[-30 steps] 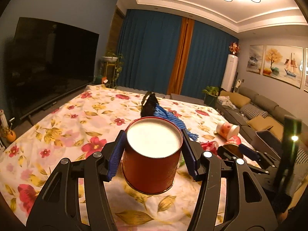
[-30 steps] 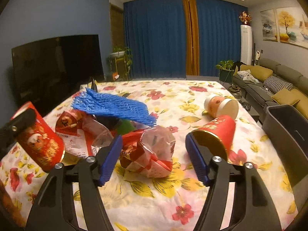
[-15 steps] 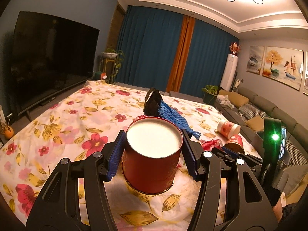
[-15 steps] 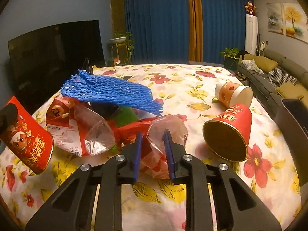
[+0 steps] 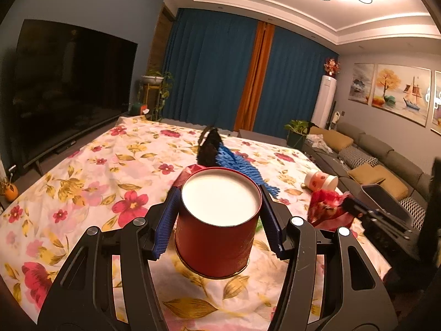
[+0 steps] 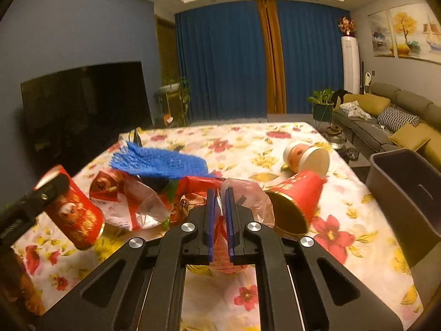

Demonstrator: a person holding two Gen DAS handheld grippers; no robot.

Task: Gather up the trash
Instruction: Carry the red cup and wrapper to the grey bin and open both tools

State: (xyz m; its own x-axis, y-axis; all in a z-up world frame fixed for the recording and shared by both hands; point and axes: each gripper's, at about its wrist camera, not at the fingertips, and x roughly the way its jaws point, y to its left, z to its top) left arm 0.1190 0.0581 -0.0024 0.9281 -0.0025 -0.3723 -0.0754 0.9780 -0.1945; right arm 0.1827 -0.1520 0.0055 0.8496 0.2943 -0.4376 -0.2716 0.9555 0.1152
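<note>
Left gripper [image 5: 219, 218] clamped red cup [image 5: 217, 226] (lifted for binning) | right gripper [image 6: 219, 215] pinched plastic wrapper [image 6: 242, 198], near bin [image 6: 408, 190] right.

A red cylindrical paper cup with a white interior [image 5: 219, 229] is clamped between the blue-padded fingers of the left gripper [image 5: 220, 222] and is held clear of the floral tablecloth [image 5: 91, 182]. Beyond the cup, a blue foam mesh sleeve [image 5: 239, 165] is seen beside a black object. At the right, a crumpled red plastic wrapper [image 5: 326, 211] is pinched by the right gripper [image 5: 347, 205]. A small white-and-orange cup [image 5: 321, 179] is seen lying on its side.
</note>
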